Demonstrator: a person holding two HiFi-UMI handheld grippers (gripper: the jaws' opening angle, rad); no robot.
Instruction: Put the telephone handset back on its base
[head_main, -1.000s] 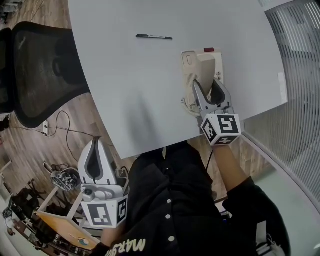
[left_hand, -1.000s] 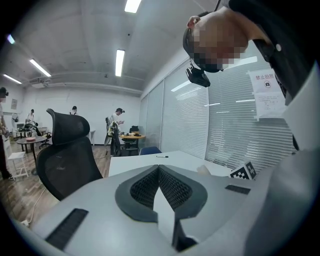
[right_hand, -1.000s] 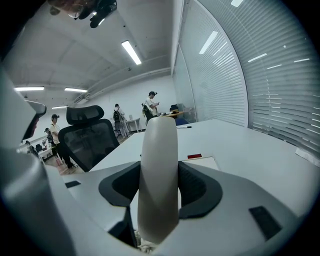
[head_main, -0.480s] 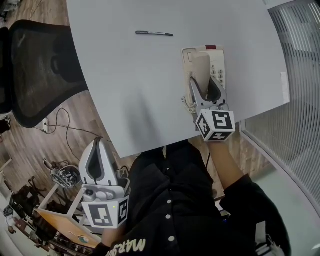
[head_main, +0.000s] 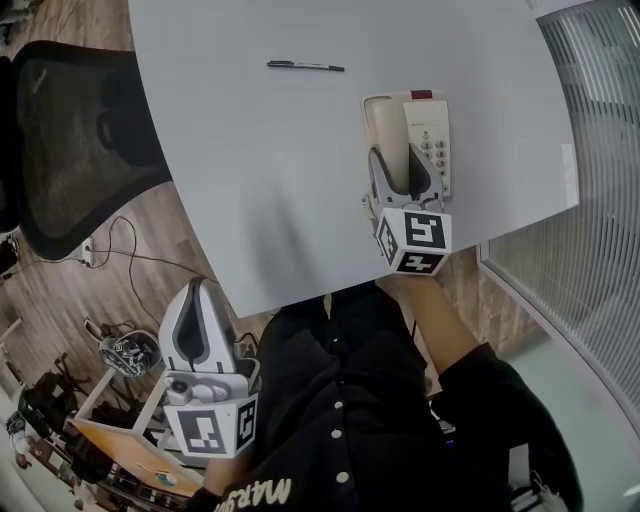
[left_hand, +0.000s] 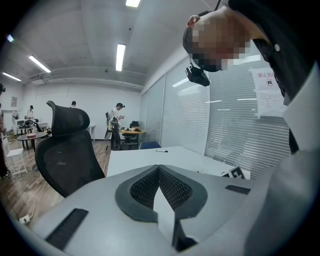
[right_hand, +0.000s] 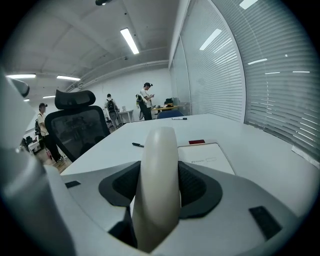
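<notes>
The cream telephone handset (head_main: 386, 128) lies lengthwise over the left side of its base (head_main: 431, 128), near the right edge of the grey table (head_main: 260, 180). My right gripper (head_main: 400, 168) is shut on the handset's near end, its marker cube toward me. In the right gripper view the handset (right_hand: 161, 150) stands between the dark pads, with the base (right_hand: 210, 159) just beyond it. Whether the handset rests in the cradle is hidden. My left gripper (head_main: 197, 292) hangs off the table by my body. Its pads (left_hand: 145, 187) meet with nothing between them.
A black pen (head_main: 305, 67) lies further up the table. A black mesh office chair (head_main: 80, 140) stands to the left of the table, above cables on the wooden floor. Window blinds (head_main: 600, 150) run along the right. People stand far back in the room.
My right gripper has swung the handset left, from slanting across the keypad to lying straight along the base's left side. The left gripper has stayed put.
</notes>
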